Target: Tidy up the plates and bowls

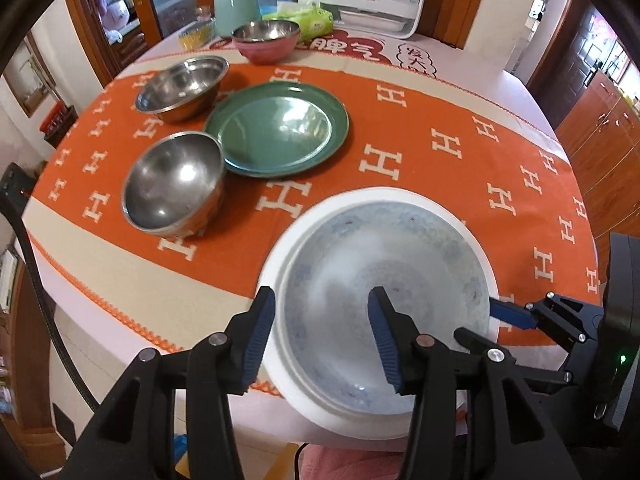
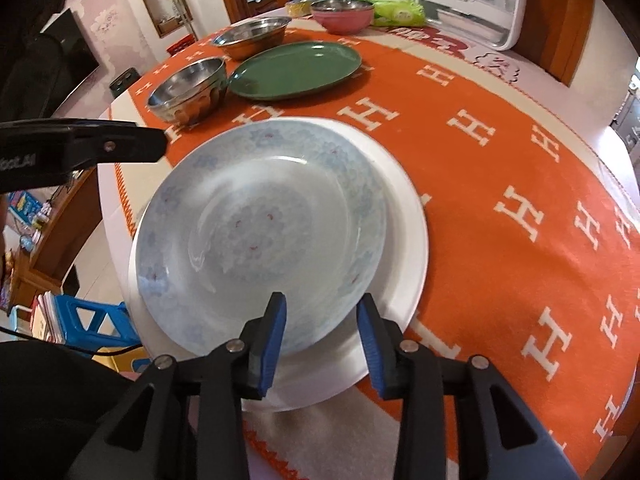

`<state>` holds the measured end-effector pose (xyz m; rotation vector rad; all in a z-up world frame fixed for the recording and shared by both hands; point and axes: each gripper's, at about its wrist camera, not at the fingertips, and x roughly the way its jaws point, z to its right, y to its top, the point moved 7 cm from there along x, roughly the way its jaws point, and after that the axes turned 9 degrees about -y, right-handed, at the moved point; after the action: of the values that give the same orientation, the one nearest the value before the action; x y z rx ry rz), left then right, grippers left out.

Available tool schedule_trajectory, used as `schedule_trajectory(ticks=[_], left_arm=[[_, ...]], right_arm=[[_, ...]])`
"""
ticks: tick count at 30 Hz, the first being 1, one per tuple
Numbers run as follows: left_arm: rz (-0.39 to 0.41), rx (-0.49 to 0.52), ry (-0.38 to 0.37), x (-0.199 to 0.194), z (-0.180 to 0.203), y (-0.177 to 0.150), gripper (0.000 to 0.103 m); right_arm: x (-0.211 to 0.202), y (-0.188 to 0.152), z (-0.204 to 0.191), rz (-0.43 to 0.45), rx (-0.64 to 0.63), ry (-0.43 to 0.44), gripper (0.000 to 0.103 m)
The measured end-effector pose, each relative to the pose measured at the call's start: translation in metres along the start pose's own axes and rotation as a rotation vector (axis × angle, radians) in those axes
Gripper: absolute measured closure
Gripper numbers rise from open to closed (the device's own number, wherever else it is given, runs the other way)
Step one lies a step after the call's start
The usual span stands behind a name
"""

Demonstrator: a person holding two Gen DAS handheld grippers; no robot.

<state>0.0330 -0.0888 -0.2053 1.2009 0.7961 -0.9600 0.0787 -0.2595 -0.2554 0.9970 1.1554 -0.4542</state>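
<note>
Left wrist view. The left gripper point(image 1: 322, 340) stands with its jaws apart over the near rim of the patterned plate point(image 1: 384, 280). One pad sits outside the rim, the other over the plate's well; neither presses on it. The patterned plate rests on a white plate point(image 1: 276, 264), near the table's front edge, on the orange tablecloth point(image 1: 440, 184). Beyond the white plate lie a green plate point(image 1: 276, 128), two steel bowls point(image 1: 174, 184) point(image 1: 182, 88) and a pink bowl point(image 1: 266, 40). The right gripper point(image 1: 516, 314) shows at the white plate's right side; its jaw state cannot be told from here.

Right wrist view. The right gripper point(image 2: 322, 344) has its jaws apart, straddling the near edge of the patterned plate point(image 2: 260, 220) without clamping it. The patterned plate sits off-centre on the white plate point(image 2: 404, 216), shifted toward the left gripper point(image 2: 80, 146), whose arm shows at the left.

Hazards:
- The stack overhangs or lies close to the table's front edge. A pad catching a rim on withdrawal could drag it off.
- The off-centre upper plate may slide or rock if the stack is nudged or lifted from one side.
- Glazed rims are slippery, so a shallow pinch may let go.
- The nearer steel bowl stands close to the green plate, so reaching there risks a knock.
</note>
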Motion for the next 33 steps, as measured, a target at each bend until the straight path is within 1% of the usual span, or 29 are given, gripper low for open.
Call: schedule_trajectory(ticks=[4, 5, 8, 13, 17, 22, 26, 33], left_arm=[[0.021, 0.023, 0.015, -0.017, -0.004, 0.006, 0.051], [0.027, 0.027, 0.018, -0.020, -0.004, 0.008, 0.050], [0.051, 0.034, 0.017, -0.030, -0.007, 0.017, 0.045], [0.064, 0.062, 0.005, -0.039, -0.012, 0.032, 0.043], [0.063, 0.097, -0.010, -0.042, -0.018, 0.041, 0.035], [0.056, 0.134, -0.041, -0.045, -0.032, 0.051, 0.033], [0.066, 0.153, -0.048, -0.049, -0.048, 0.065, 0.031], [0.092, 0.195, -0.059, -0.054, -0.076, 0.089, 0.030]], right_arm=[[-0.010, 0.009, 0.002, 0.053, 0.024, -0.018, 0.046], [-0.011, 0.010, 0.002, 0.062, 0.026, -0.024, 0.045], [-0.014, 0.015, 0.001, 0.079, 0.038, -0.025, 0.045], [-0.017, 0.028, 0.003, 0.105, 0.104, -0.030, 0.045], [-0.019, 0.040, 0.000, 0.134, 0.171, -0.026, 0.045], [-0.015, 0.058, -0.009, 0.153, 0.243, -0.022, 0.045], [-0.016, 0.073, -0.016, 0.175, 0.285, -0.035, 0.045], [-0.013, 0.099, -0.028, 0.217, 0.364, -0.072, 0.045]])
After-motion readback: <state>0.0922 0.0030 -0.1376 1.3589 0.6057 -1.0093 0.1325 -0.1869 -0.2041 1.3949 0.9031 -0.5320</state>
